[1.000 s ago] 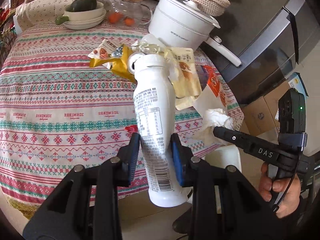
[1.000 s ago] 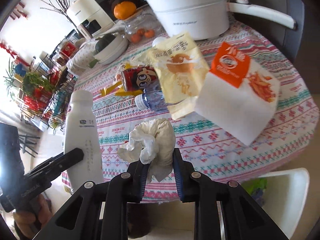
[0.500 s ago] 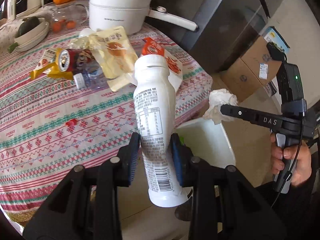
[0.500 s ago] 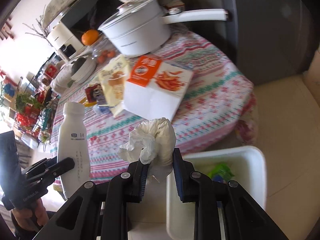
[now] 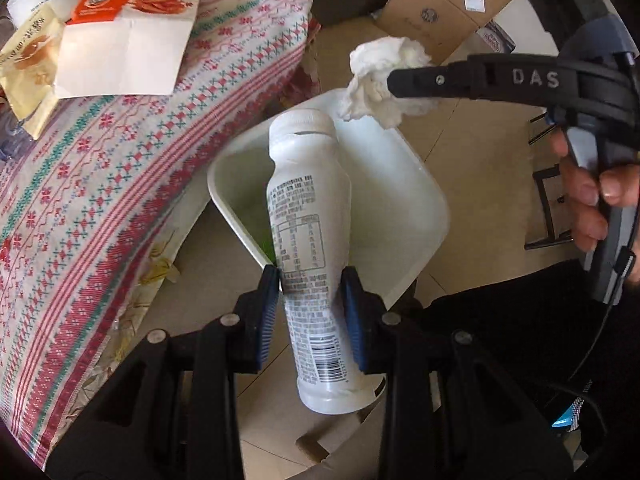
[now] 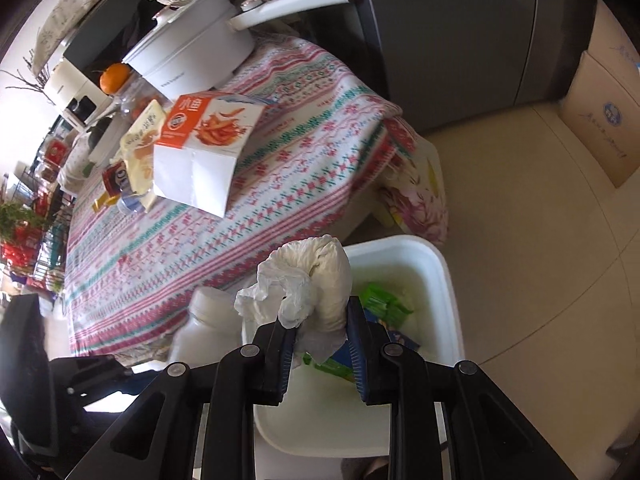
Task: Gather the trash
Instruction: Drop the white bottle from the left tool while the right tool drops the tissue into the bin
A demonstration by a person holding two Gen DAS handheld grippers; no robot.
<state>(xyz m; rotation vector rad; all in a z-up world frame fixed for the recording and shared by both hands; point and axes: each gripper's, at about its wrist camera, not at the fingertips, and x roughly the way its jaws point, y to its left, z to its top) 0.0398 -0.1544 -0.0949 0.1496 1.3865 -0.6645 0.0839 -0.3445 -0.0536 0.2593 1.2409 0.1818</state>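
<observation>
My left gripper (image 5: 311,280) is shut on a white plastic bottle (image 5: 308,216) with a printed label, held over the white trash bin (image 5: 416,184) on the floor. The right gripper (image 6: 319,320) is shut on a crumpled white tissue (image 6: 316,280), also above the bin (image 6: 444,280), where green and blue wrappers (image 6: 380,304) lie. In the left wrist view the tissue (image 5: 380,76) hangs from the right gripper's finger beyond the bottle's cap. The bottle's top (image 6: 208,316) shows at lower left in the right wrist view.
A table with a patterned cloth (image 6: 256,200) stands beside the bin, carrying an orange and white packet (image 6: 204,148), a yellow snack bag (image 6: 140,148), a red can (image 6: 116,176) and a white pot (image 6: 192,56). Cardboard boxes (image 5: 440,12) stand on the tiled floor.
Both grippers swung away from the table to above the bin, tilting downward. The bottle and the tissue stayed gripped throughout.
</observation>
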